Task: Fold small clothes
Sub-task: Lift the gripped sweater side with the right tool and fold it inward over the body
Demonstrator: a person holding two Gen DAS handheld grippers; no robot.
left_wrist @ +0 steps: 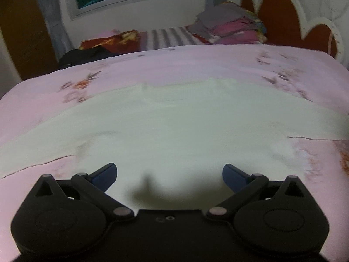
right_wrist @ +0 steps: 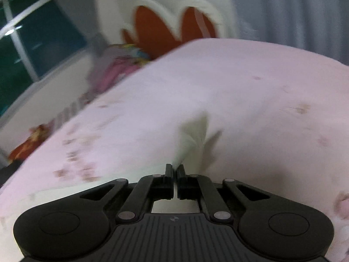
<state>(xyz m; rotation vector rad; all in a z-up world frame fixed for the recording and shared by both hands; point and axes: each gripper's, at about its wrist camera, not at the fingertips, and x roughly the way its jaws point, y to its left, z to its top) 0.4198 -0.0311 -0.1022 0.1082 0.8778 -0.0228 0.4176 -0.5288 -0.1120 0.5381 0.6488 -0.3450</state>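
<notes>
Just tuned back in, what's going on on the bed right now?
A person is folding a pale cream garment spread on the pink floral bedsheet. The right gripper is shut on a pinched bit of that cloth. The left gripper is open above the garment, holding nothing. A stack of folded clothes sits near the headboard.

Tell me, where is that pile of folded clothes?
In the left wrist view, the pile of folded clothes sits far right on the bed, beside the red headboard.

No readable text, label or number anywhere.
</notes>
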